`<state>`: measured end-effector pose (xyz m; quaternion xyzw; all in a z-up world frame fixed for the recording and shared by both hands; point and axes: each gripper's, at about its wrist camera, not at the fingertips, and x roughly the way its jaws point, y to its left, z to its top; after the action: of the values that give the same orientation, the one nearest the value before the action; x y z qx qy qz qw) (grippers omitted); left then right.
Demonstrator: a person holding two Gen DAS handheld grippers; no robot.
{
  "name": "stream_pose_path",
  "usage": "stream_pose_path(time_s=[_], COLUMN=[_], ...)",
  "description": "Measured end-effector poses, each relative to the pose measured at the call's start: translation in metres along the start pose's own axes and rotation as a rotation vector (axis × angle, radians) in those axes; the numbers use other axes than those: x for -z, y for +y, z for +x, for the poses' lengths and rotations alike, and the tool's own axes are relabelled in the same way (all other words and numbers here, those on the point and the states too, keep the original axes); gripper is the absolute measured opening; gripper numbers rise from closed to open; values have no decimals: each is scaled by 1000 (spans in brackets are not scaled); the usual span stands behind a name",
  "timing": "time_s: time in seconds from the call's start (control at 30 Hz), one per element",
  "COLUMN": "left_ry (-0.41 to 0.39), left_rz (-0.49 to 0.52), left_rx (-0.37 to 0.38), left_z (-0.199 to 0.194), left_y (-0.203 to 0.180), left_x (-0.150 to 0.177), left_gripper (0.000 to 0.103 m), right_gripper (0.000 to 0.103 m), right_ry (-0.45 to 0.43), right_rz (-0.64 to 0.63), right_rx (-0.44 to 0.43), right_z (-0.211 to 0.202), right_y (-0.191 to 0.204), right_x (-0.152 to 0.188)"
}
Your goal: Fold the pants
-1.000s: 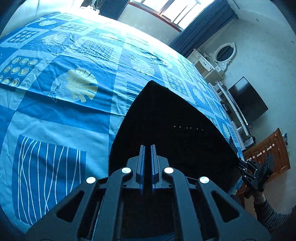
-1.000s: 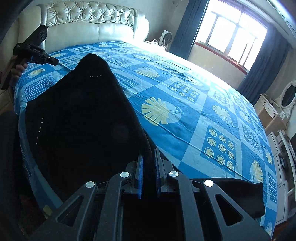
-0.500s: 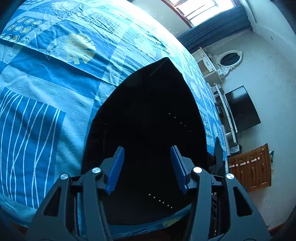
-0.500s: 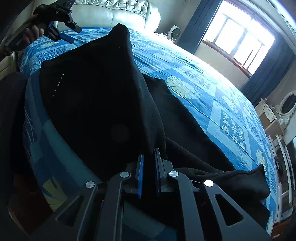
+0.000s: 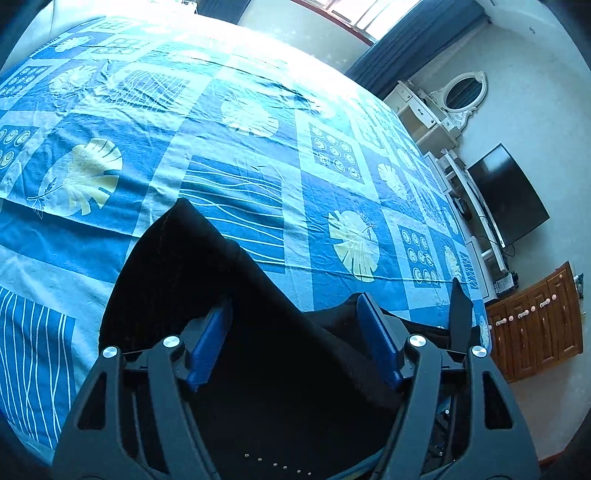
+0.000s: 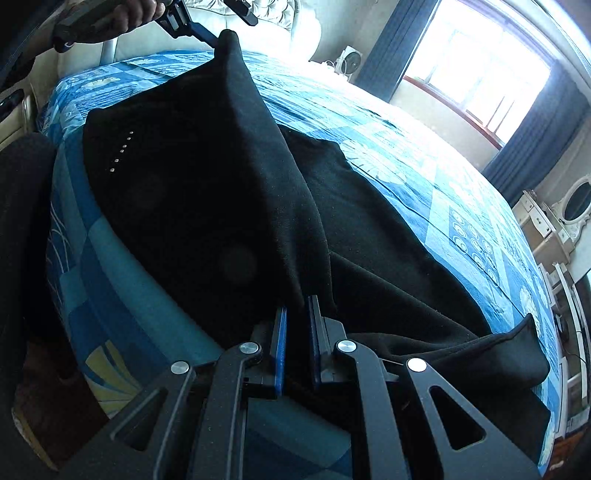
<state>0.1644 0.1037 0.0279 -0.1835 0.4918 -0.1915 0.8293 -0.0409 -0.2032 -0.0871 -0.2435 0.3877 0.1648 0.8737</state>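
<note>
Black pants (image 5: pixel 207 295) lie on the near edge of a bed with a blue patterned sheet (image 5: pixel 240 147). My left gripper (image 5: pixel 295 339) is open, its blue pads either side of a raised fold of the pants. In the right wrist view the pants (image 6: pixel 207 192) form a ridge from my right gripper (image 6: pixel 295 332) up to the left gripper (image 6: pixel 199 27) at the far top. My right gripper is shut on the pants' edge. A loose pant end (image 6: pixel 509 354) droops at the right.
A padded headboard (image 6: pixel 266 22) stands at the bed's far end. A window with dark curtains (image 6: pixel 480 66), a white dresser with oval mirror (image 5: pixel 458 99), a TV (image 5: pixel 509 195) and a wooden cabinet (image 5: pixel 535 321) line the walls.
My left gripper opened from shut and now straddles the raised fold. My right gripper stayed shut and lifted the pants edge, folding it over toward the bed's middle.
</note>
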Motion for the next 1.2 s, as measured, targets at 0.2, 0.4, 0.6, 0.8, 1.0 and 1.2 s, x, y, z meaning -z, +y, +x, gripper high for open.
stream_pose_path(time_s=[0.2, 0.4, 0.6, 0.8, 1.0, 1.2], left_ry=[59, 66, -7, 26, 83, 88], left_rz=[-126, -163, -174, -310, -293, -282], left_rx=[-24, -44, -76, -53, -81, -96], left_z=[16, 14, -26, -46, -28, -17], left_y=[21, 34, 43, 78, 86, 89], left_x=[0, 8, 64, 139, 172, 176], left_gripper=[69, 7, 7, 7, 8, 9], right_gripper=[11, 11, 11, 11, 11, 29], right_ry=[-7, -15, -17, -15, 29, 15], right_rz=[6, 2, -29, -82, -104, 131], right_rx=[-4, 4, 23, 44, 43, -90], right_z=[0, -3, -7, -12, -9, -28], right_y=[-1, 0, 5, 11, 11, -26], right_x=[4, 4, 6, 10, 17, 14])
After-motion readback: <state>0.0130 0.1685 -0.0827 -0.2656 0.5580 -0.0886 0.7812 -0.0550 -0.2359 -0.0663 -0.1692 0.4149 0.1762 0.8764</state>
